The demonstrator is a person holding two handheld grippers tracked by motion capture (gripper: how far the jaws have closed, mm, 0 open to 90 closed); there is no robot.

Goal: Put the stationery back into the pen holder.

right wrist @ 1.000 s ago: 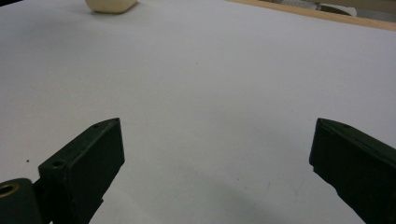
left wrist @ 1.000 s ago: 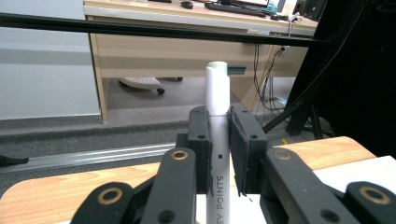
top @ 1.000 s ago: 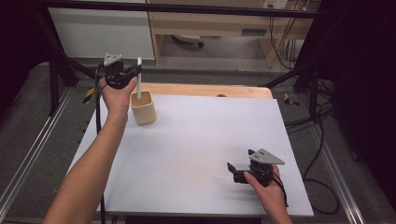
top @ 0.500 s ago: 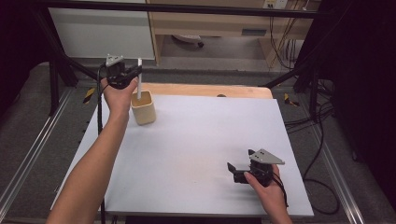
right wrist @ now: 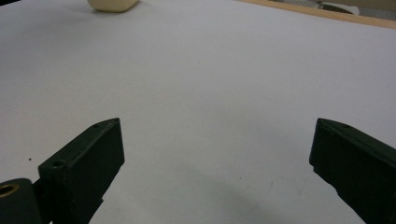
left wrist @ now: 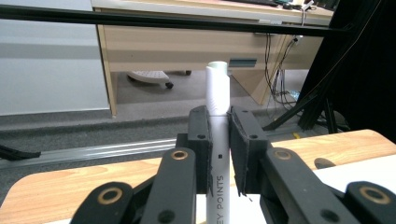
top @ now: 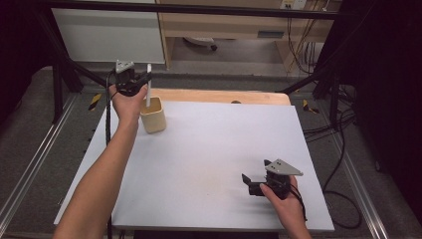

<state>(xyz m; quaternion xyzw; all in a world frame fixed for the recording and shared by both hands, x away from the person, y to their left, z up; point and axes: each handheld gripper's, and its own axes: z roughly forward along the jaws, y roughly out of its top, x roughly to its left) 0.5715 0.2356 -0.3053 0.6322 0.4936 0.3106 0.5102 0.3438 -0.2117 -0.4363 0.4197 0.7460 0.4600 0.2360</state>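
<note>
While the high view puts the left gripper [top: 135, 81] at the far left corner of the white matte table top [top: 209, 164], holding a slim white plastic marker with a pale green cap [top: 148, 85] upright over a cream square-sided cup [top: 153, 115], the left gripper view brings the grip up close: both black jaws press on the marker's [left wrist: 217, 135] barrel, and dark lettering runs down it below them. From above, the marker's lower end reaches down into the cup's mouth.

Low near the front right corner, the right gripper [top: 255, 183] has its jaws spread wide with nothing between them; the right gripper view looks between them [right wrist: 212, 163] across the bare sheet to the cup [right wrist: 113, 4] at the far edge.

A strip of light wood [top: 219, 95] borders the table's far side. Beyond it lie grey carpet, a pale wooden desk [left wrist: 187, 46] and loose black cables [top: 343, 129].
</note>
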